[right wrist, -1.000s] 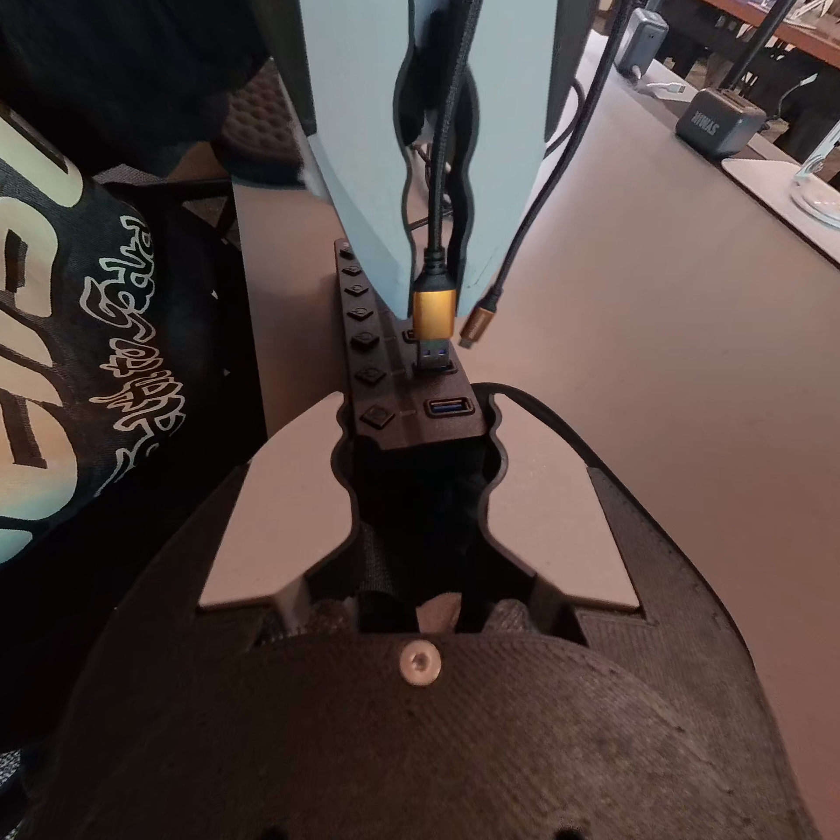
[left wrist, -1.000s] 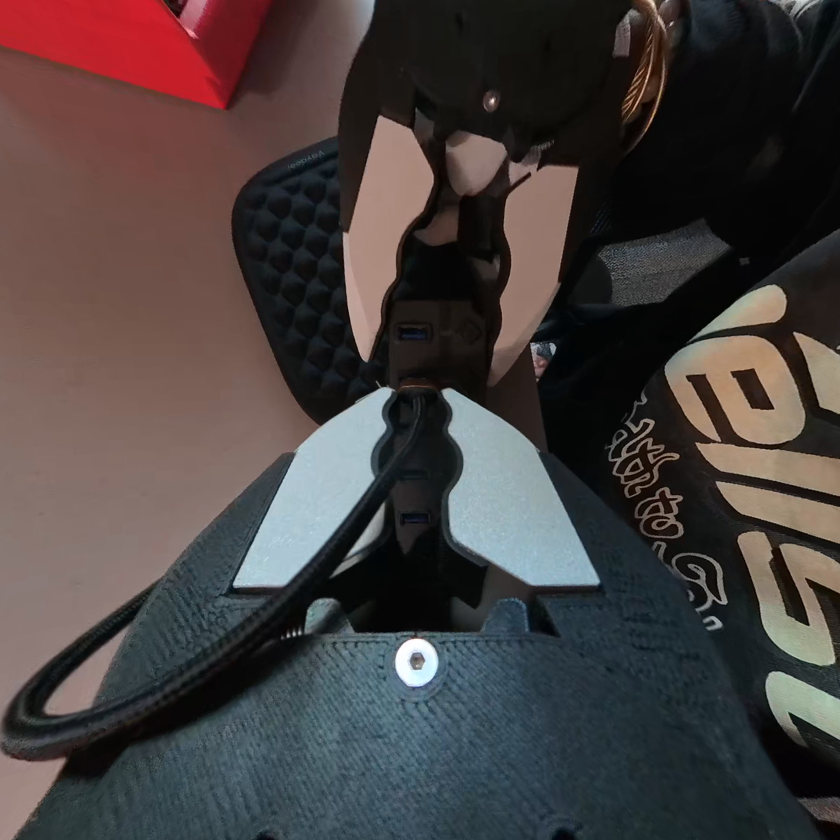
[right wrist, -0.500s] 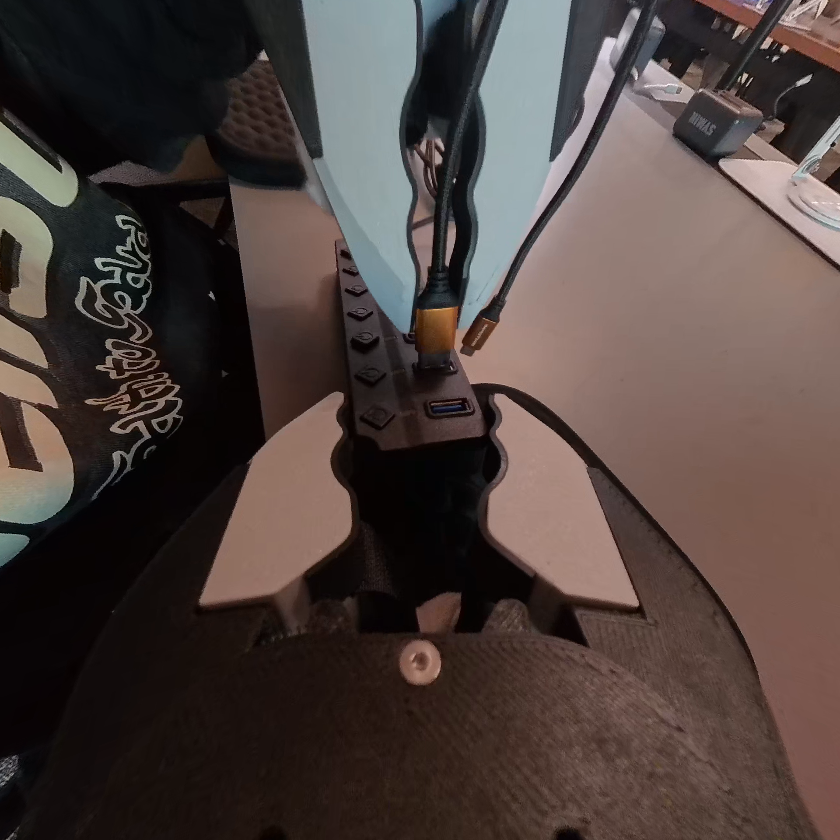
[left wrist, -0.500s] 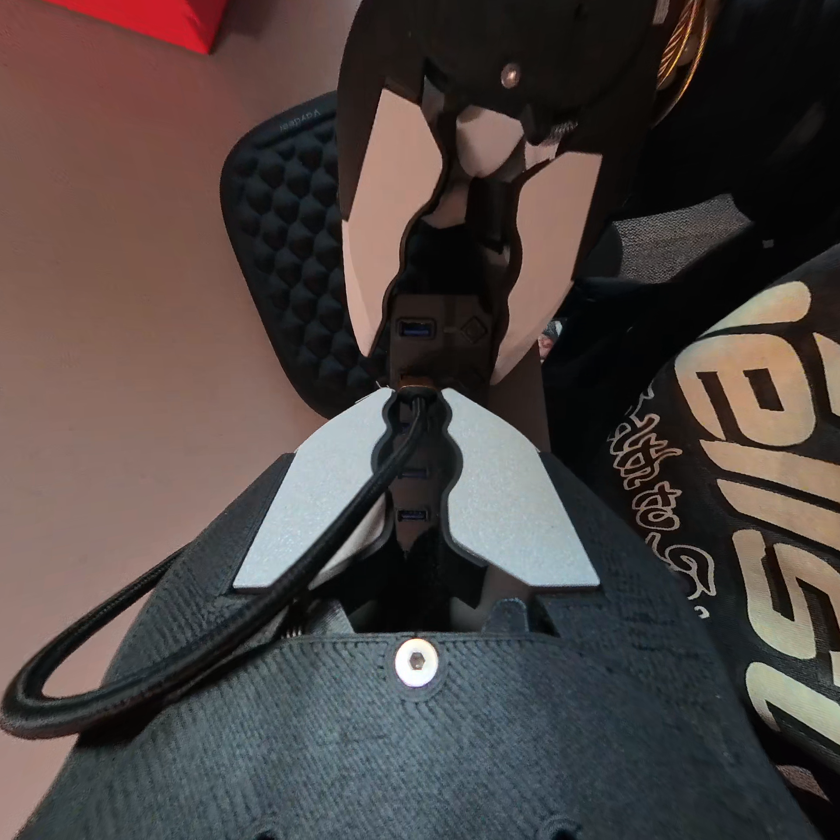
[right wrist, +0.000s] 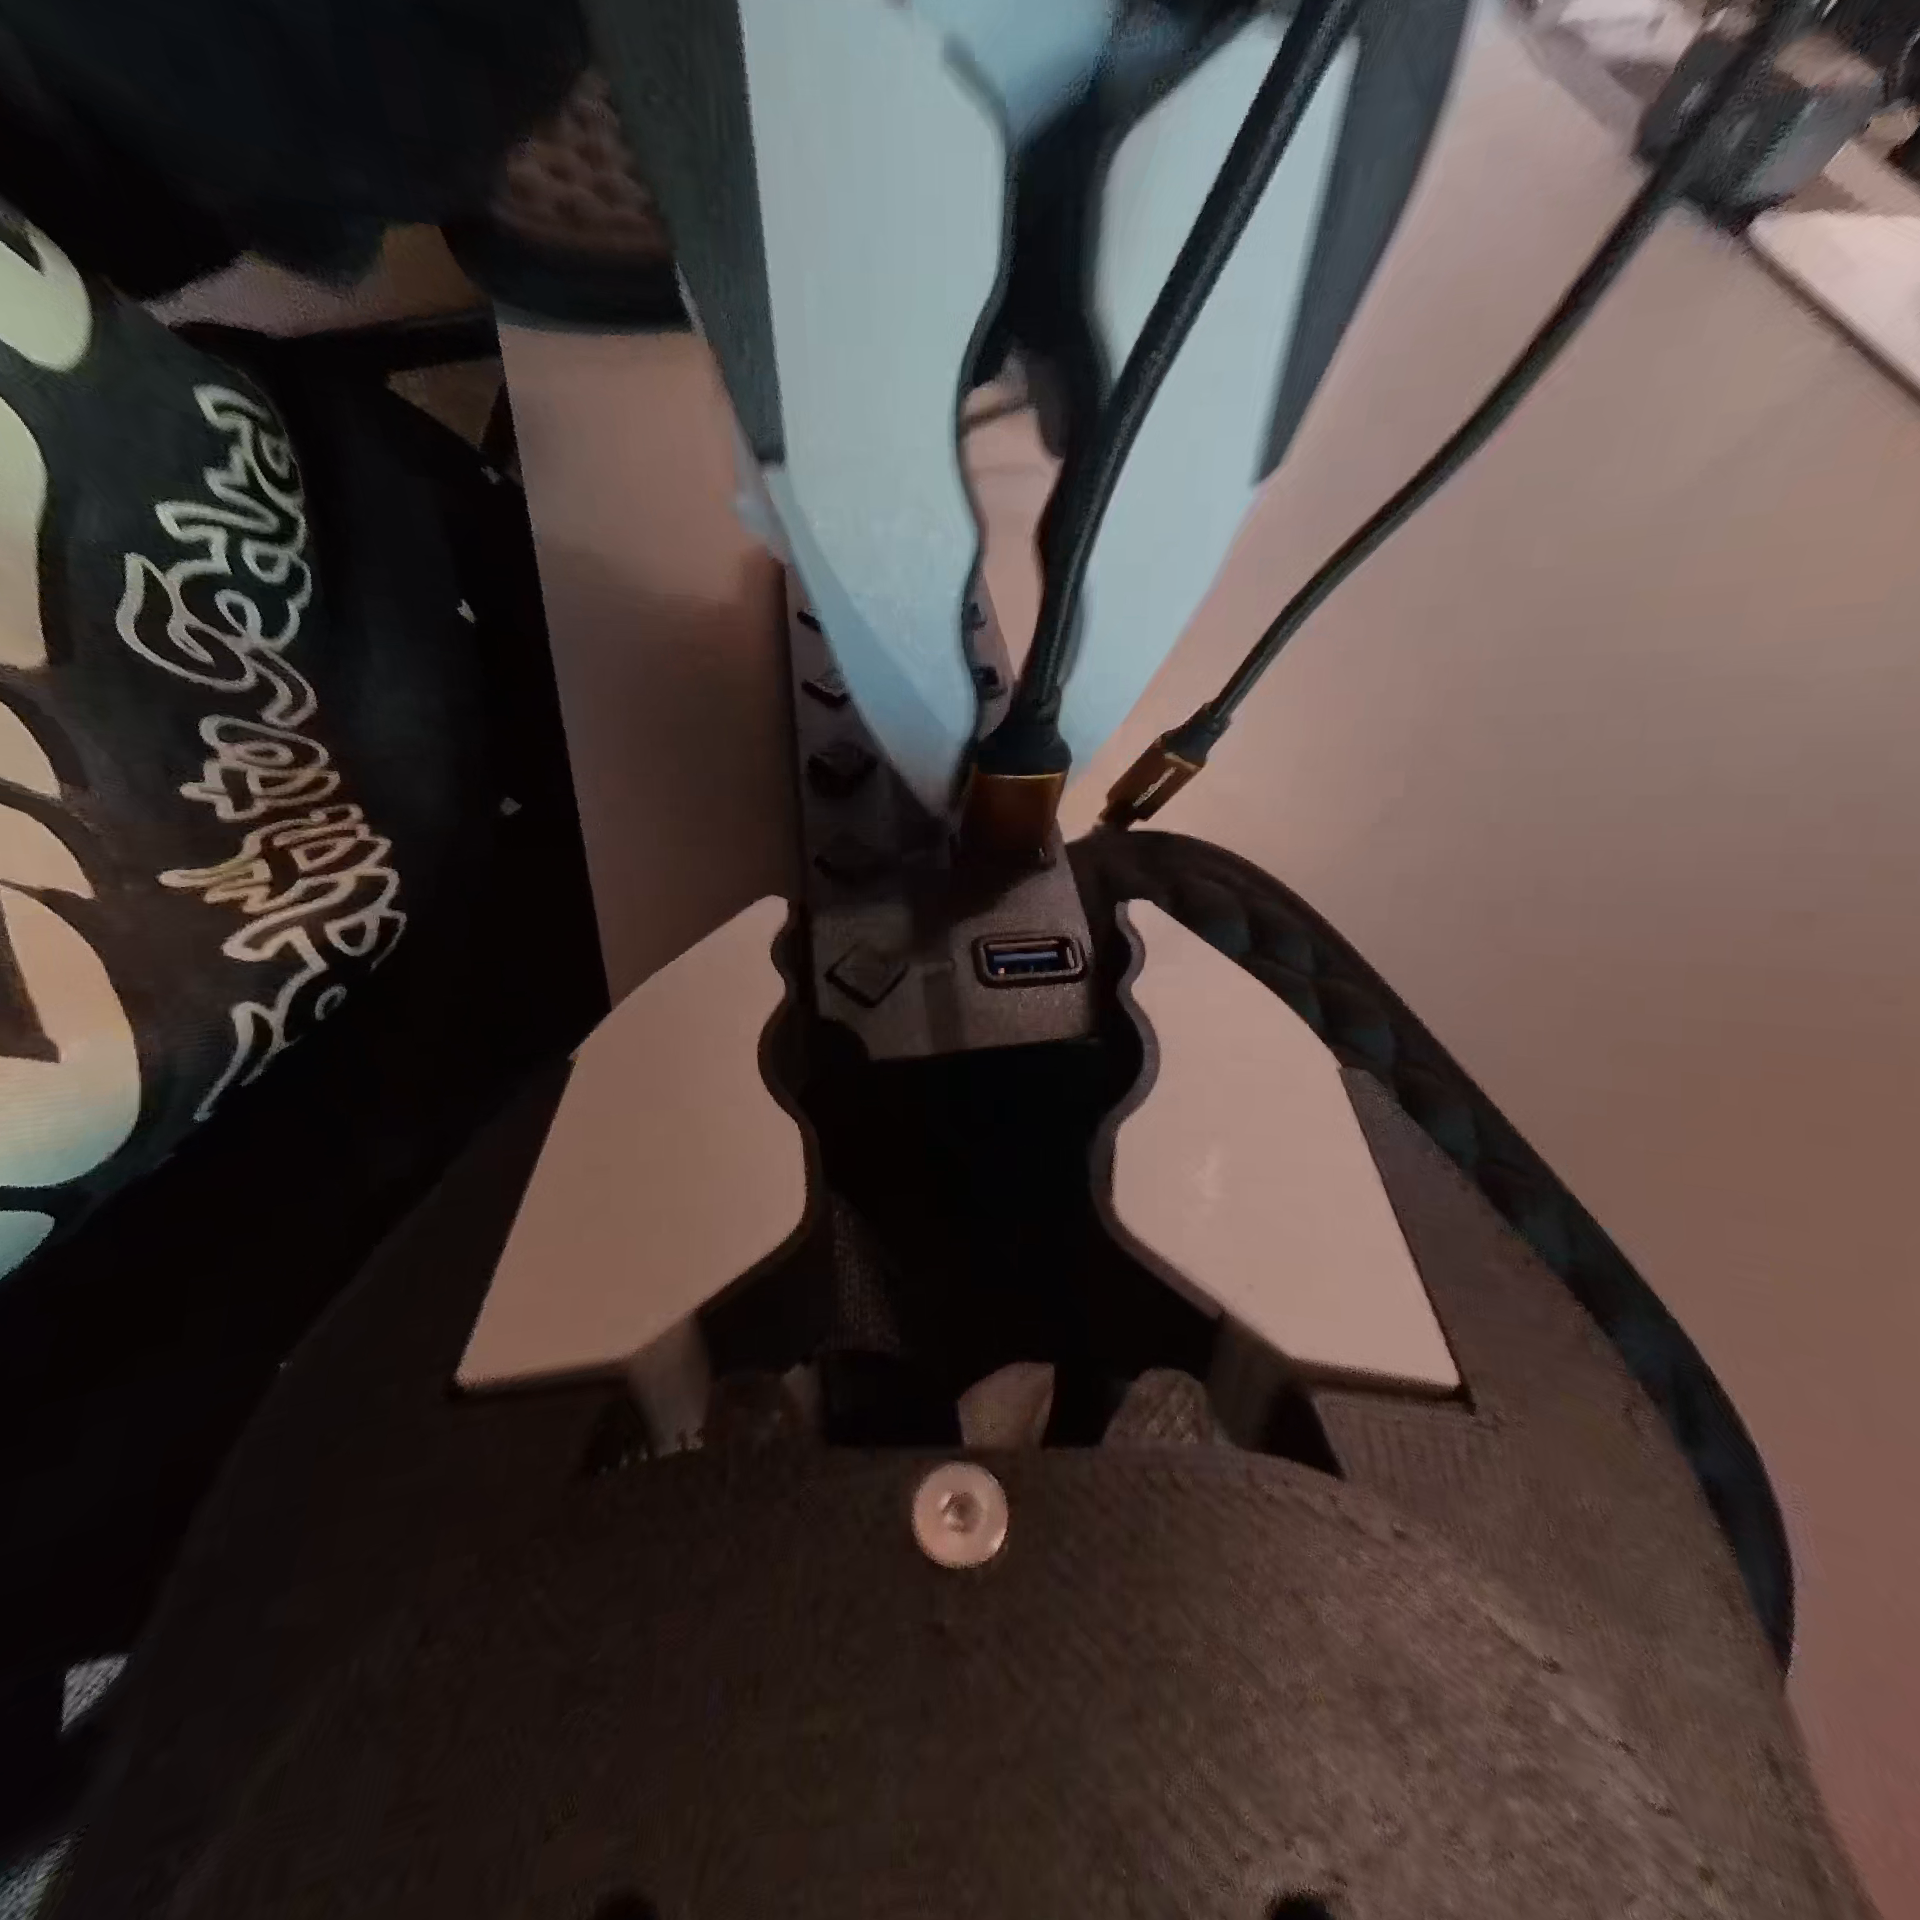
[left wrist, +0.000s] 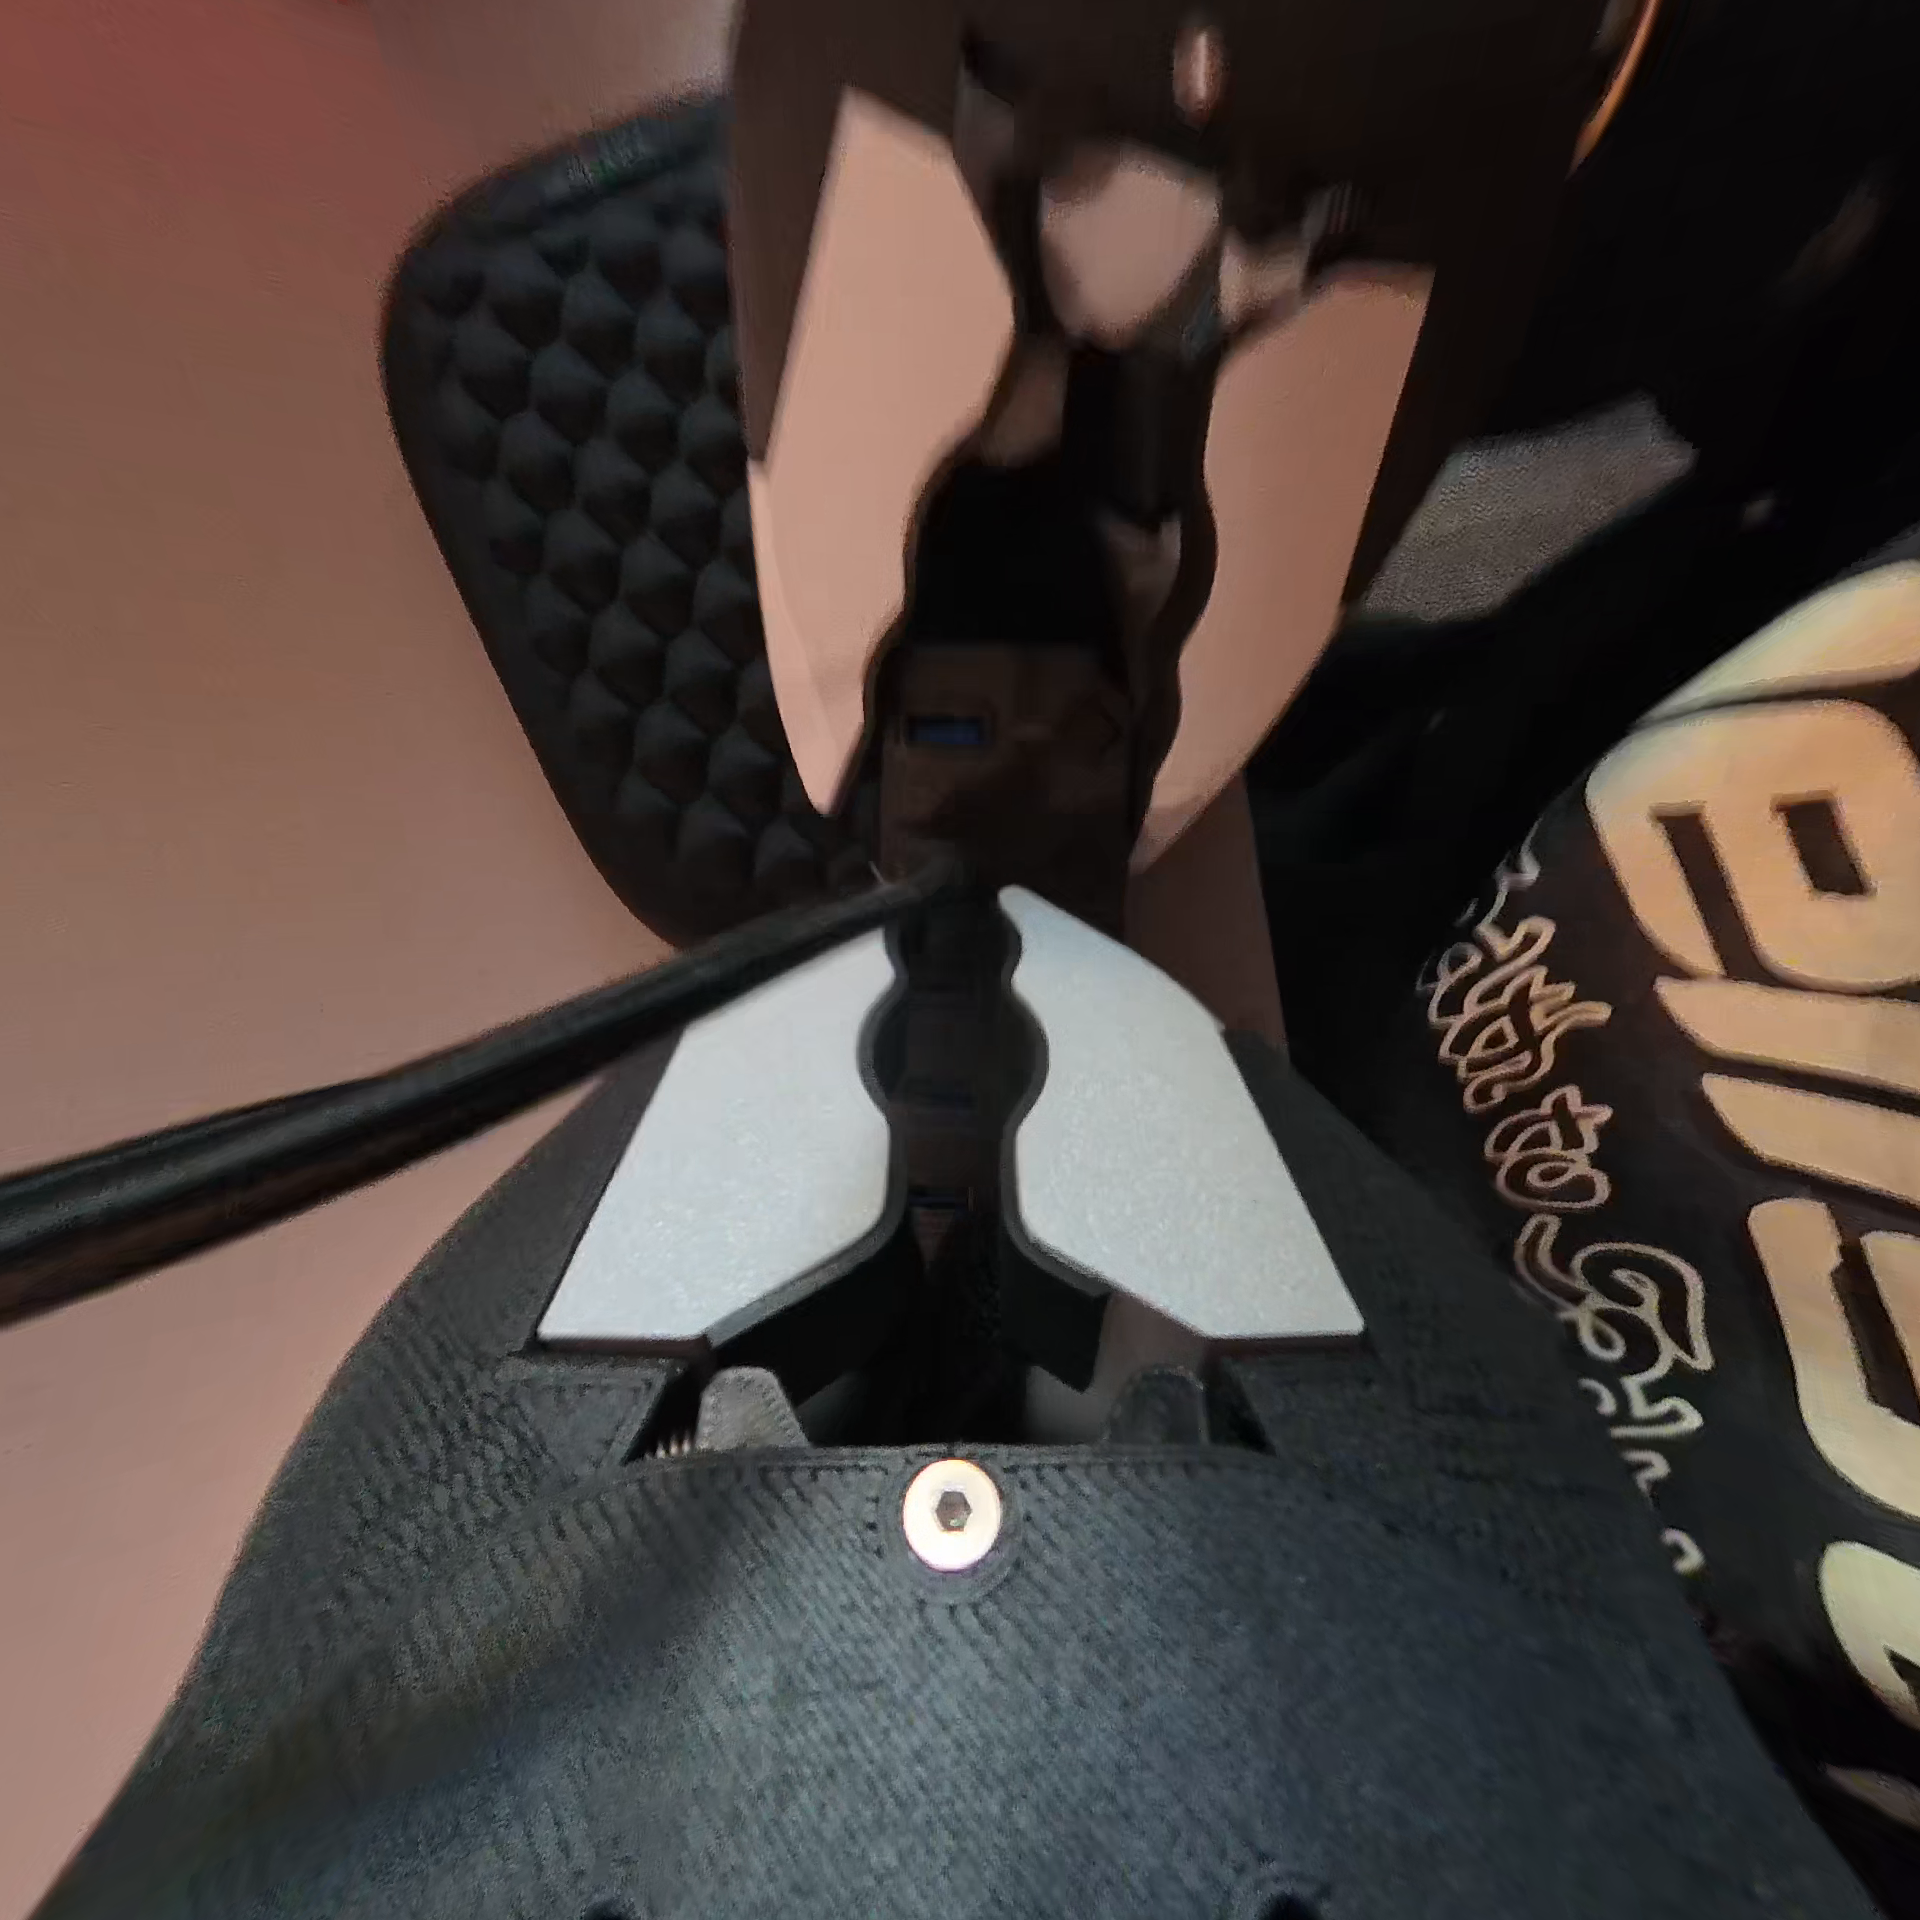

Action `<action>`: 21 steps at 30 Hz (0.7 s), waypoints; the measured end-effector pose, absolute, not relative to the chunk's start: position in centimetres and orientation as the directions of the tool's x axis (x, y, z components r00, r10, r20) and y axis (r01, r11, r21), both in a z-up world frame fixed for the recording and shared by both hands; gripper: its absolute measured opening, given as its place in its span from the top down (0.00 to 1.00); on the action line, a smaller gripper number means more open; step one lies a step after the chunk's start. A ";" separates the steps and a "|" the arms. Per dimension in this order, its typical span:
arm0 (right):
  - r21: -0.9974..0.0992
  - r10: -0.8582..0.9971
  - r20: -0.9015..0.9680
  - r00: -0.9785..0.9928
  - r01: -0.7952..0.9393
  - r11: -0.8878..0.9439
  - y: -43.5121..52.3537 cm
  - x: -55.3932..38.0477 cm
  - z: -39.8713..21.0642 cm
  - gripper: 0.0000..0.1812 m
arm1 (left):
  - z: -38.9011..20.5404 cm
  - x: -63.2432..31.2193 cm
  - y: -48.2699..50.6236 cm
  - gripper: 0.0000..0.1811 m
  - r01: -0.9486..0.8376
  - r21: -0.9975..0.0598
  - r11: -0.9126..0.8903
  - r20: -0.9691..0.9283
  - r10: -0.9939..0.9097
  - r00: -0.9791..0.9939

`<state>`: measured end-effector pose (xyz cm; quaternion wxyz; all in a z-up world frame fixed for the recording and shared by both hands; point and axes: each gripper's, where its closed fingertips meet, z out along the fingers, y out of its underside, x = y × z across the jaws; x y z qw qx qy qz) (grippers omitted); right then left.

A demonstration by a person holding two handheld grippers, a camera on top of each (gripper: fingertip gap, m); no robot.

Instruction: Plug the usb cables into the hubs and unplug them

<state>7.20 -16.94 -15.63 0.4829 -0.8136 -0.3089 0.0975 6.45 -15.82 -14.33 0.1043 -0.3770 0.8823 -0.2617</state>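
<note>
One hub (right wrist: 951,971) between hand-held gripper (right wrist: 954,940) fingers.

Left gripper (left wrist: 951,914) and right gripper (right wrist: 951,925) tip to tip, jaws both narrowed.

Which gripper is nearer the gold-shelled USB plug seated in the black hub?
Left. The left gripper has its fingertips right at the gold-shelled USB plug; the right gripper holds the black hub at its end, one port away.
</note>
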 end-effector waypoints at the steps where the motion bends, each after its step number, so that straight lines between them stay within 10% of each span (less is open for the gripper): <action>1: -0.848 0.592 0.140 0.794 0.405 -0.342 -17.0 7.4 -15.6 0.70 | -14.2 6.2 -16.0 0.89 -0.595 -0.572 0.565 0.012 -0.719 -0.695; 6: -0.908 0.599 0.123 0.791 0.334 -0.254 -17.1 7.5 -13.7 0.70 | -14.3 3.6 -13.8 0.65 -0.590 -0.647 0.483 -0.009 -0.779 -0.627; 13: -0.953 0.634 0.223 0.740 0.304 -0.020 -17.6 5.7 -10.1 0.70 | -16.4 2.3 -13.9 0.70 -0.555 -0.655 0.513 -0.045 -0.759 -0.649; 18: -0.956 0.480 -0.057 0.875 -0.187 0.228 -15.5 8.0 -3.4 0.60 | -10.7 4.2 -13.6 0.70 -0.368 -0.896 0.249 -0.052 -0.882 -0.469; 21: -0.869 0.421 -0.325 0.847 -0.443 0.221 -12.6 9.1 -2.7 0.49 | -10.7 4.7 -11.7 0.70 -0.392 -0.868 0.304 -0.204 -0.939 -0.275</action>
